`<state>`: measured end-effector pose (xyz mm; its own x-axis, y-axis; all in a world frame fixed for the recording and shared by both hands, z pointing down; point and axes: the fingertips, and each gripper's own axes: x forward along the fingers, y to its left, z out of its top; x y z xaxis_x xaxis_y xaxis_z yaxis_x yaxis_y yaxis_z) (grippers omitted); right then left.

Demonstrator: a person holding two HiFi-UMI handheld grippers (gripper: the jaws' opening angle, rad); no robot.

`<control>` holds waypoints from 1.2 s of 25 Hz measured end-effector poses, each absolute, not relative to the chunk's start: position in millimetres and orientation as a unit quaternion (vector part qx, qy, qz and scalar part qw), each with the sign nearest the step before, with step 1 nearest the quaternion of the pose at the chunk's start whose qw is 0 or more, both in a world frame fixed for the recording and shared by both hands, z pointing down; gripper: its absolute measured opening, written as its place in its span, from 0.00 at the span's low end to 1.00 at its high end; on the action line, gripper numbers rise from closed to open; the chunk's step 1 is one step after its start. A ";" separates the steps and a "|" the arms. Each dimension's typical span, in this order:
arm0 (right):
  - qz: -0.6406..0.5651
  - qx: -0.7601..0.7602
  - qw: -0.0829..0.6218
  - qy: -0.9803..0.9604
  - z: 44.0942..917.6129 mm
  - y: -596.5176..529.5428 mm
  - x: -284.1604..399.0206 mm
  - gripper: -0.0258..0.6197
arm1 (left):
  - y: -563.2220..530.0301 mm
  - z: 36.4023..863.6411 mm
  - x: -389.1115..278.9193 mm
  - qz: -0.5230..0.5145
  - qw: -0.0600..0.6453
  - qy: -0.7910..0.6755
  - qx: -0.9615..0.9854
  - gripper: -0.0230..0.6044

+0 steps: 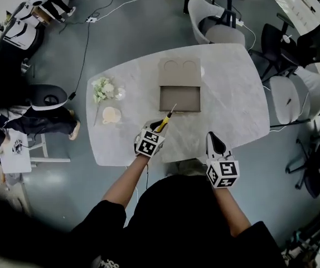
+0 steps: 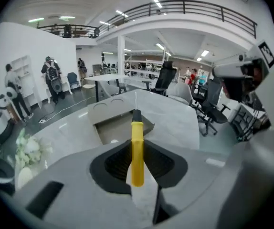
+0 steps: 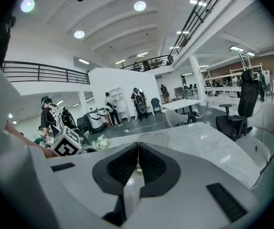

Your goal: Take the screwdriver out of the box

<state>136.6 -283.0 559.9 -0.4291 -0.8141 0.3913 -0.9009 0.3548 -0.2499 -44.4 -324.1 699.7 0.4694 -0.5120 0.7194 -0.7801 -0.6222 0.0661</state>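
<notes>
My left gripper is shut on the yellow handle of the screwdriver. It holds the tool in the air over the table's near side, just in front of the box. In the left gripper view the screwdriver stands upright between the pads, with its black collar and thin shaft pointing toward the open grey box. The box lies mid-table with its lid folded back; its inside looks bare. My right gripper hovers at the table's near edge, right of the left one. Its jaws are shut on nothing.
A white flower bunch and a round cream object lie on the marble table at its left. Chairs stand behind and right of the table. Several people stand far off across the hall.
</notes>
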 end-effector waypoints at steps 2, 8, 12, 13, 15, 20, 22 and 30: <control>0.204 0.525 0.097 -0.821 548.4 -269.6 124.1 0.06 | -293.2 675.3 -65.1 0.305 0.211 -0.416 0.830 0.17; 0.164 0.504 0.104 -0.841 523.3 -226.1 93.2 0.06 | -203.5 623.9 -112.2 0.218 0.229 -0.490 0.812 0.17; 0.146 0.488 0.112 -0.853 515.6 -194.7 71.0 0.06 | -160.1 585.9 -138.6 0.150 0.225 -0.533 0.801 0.18; 0.144 0.485 0.111 -0.855 511.5 -186.0 64.4 0.06 | -148.2 574.5 -146.9 0.127 0.227 -0.546 0.796 0.17; 0.136 0.479 0.107 -0.861 500.1 -170.2 49.3 0.06 | -125.1 552.0 -164.7 0.091 0.220 -0.571 0.785 0.17; 0.102 0.470 0.119 -0.869 479.5 -144.9 24.3 0.06 | -90.8 511.7 -191.3 0.058 0.162 -0.605 0.777 0.18; 0.087 0.479 0.114 -0.866 471.3 -137.5 23.1 0.06 | -82.9 500.7 -196.2 0.046 0.148 -0.612 0.776 0.17; 0.056 0.499 0.104 -0.858 449.5 -118.9 20.5 0.06 | -67.4 467.3 -201.7 0.013 0.113 -0.620 0.777 0.18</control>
<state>20.5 -118.9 449.5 -0.4797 -0.8453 0.2353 -0.8688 0.4950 0.0072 -201.7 -67.4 467.3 0.2317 -0.9594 0.1606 -0.9654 -0.2065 0.1596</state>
